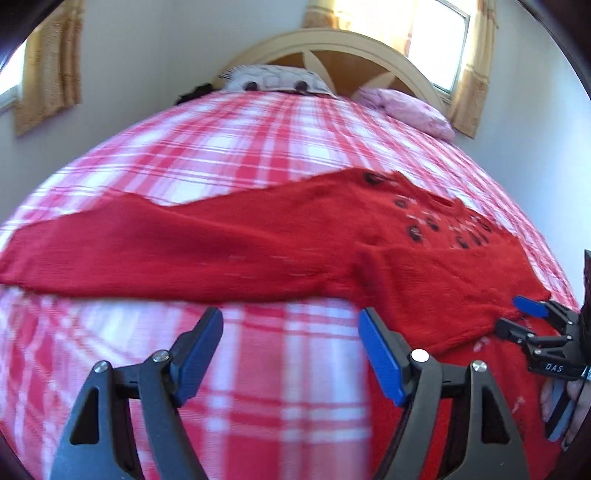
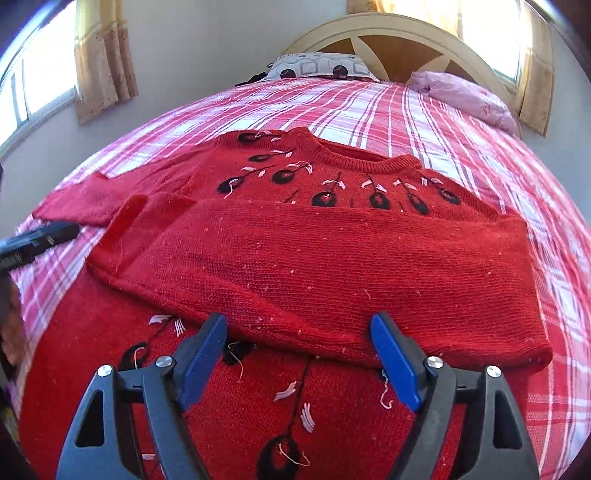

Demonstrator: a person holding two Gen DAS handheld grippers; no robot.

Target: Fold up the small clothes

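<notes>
Red knit sweater [image 2: 314, 258] lying on plaid bed [image 2: 369, 107], one sleeve [image 2: 332, 254] folded across chest. Both tools spread, pinching nothing: right tool [image 2: 299, 354] hovering over hem, left tool [image 1: 291, 347] beside other sleeve [image 1: 147, 251], likely next.

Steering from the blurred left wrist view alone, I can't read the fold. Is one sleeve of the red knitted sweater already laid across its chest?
Observer: Yes. In the right wrist view one sleeve lies flat across the red knitted sweater, with its cuff toward the picture's left.
Operator: Which way does the neck face?
Observer: The ribbed round collar is on the far side, toward the cream arched headboard.
Operator: Is the right gripper holding anything?
Observer: No. The right gripper is open over the sweater's embroidered lower front, with nothing pinched between its blue pads.
</notes>
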